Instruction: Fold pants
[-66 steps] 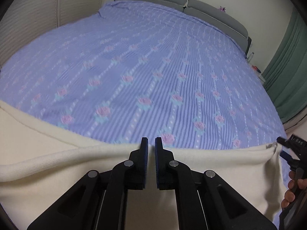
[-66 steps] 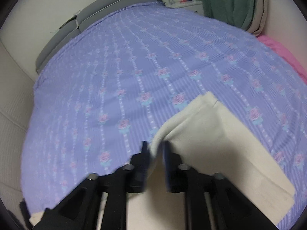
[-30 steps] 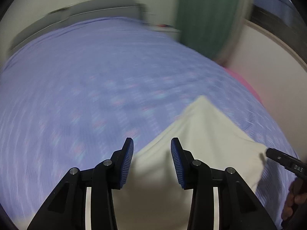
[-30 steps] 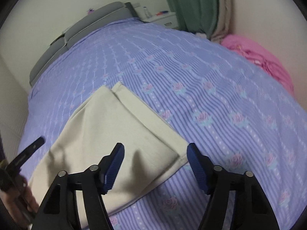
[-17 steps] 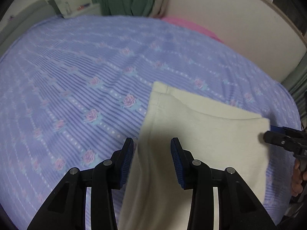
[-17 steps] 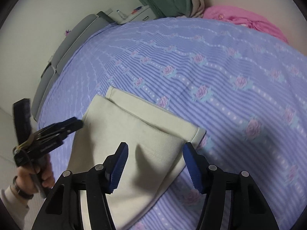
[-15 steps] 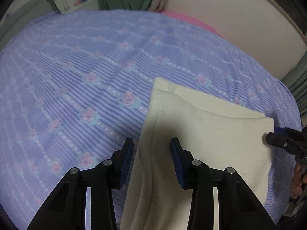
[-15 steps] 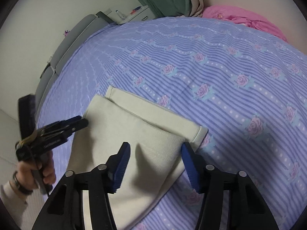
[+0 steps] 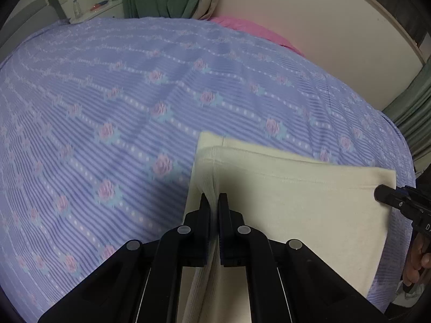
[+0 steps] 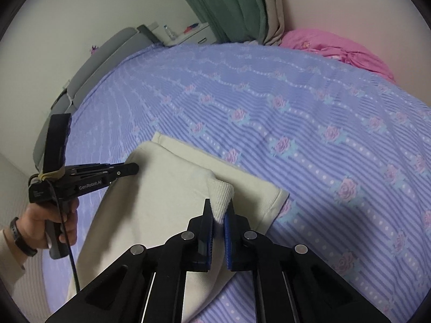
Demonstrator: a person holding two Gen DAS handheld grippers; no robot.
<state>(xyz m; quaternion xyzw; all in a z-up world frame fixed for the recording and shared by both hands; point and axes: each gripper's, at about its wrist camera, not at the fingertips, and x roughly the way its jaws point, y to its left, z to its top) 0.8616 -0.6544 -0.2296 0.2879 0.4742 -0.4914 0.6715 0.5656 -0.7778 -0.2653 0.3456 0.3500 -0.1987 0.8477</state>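
Observation:
Cream pants (image 9: 296, 202) lie folded into a rectangle on the bed, with a lower layer showing along the far edge. My left gripper (image 9: 212, 199) is at the left side edge of the pants. Its jaws are closing, and the pads pinch the top layer's ribbed edge. My right gripper (image 10: 218, 207) pinches the raised ribbed corner of the pants (image 10: 150, 202) at the right side as its jaws close. From the right wrist, the left gripper (image 10: 133, 169) shows touching the far left edge, held by a hand (image 10: 62, 215). The right gripper's tip (image 9: 382, 196) shows in the left wrist view.
A purple striped sheet with pink roses (image 9: 134, 94) covers the bed. A pink blanket (image 10: 336, 45) lies bunched at the far side by a green curtain (image 10: 229, 0). A grey headboard (image 10: 107, 53) and a white nightstand (image 10: 188, 33) stand beyond.
Both grippers were open over the folded pants; both have now closed on the top layer's edge. The left gripper swung round and sank to the left edge.

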